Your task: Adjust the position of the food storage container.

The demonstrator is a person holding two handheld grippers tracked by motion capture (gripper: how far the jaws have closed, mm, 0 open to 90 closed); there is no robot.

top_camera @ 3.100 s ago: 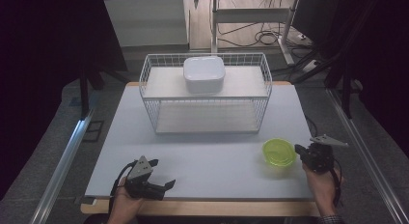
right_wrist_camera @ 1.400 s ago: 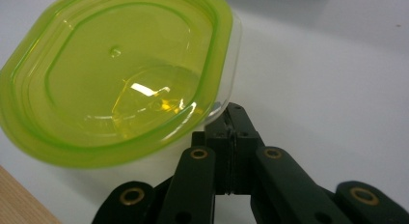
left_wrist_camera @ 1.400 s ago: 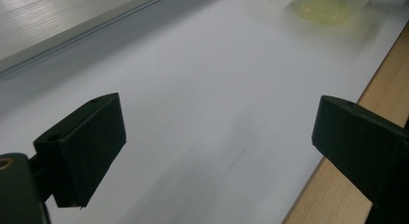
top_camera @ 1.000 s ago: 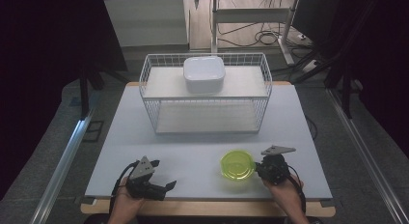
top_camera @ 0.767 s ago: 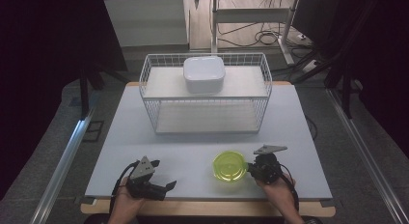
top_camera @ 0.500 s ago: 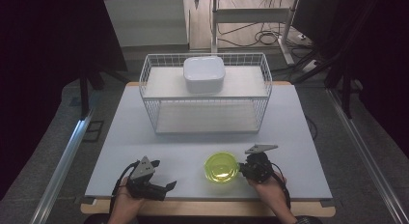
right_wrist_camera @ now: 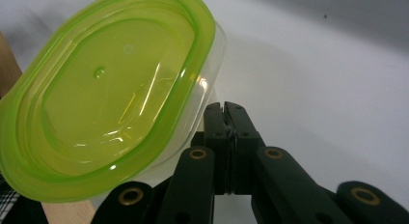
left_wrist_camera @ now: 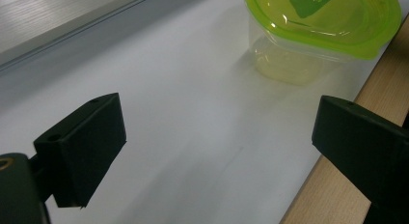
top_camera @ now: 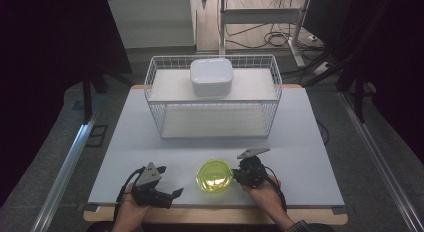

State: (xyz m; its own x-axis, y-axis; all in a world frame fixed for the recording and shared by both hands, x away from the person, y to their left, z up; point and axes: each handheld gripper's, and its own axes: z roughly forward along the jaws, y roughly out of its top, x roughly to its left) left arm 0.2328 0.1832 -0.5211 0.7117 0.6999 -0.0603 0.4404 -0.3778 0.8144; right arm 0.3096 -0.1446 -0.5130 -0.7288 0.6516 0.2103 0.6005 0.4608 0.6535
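Leftward across the white table point(top_camera: 310, 142) has come my right gripper point(top_camera: 239, 175), jaws pressed together against the green-lidded clear plastic container point(top_camera: 214, 175) at 6 o'clock; left gripper point(top_camera: 170, 197) rests, jaws spread.

In the high view both hands come in from six o'clock. The left hand point(top_camera: 131, 208) holds the left gripper point(top_camera: 170, 196) low at about seven o'clock, its jaws pointing toward three o'clock. In the left gripper view those jaws stand wide apart with nothing between them. The right hand point(top_camera: 262, 192) holds the right gripper point(top_camera: 236, 174) just right of centre near the front edge, jaws pointing toward nine o'clock, its grey plate tilted up behind. In the right gripper view its jaws are pressed together, tips meeting. The right forearm runs back toward five o'clock, a sleeve cuff at the bottom edge.
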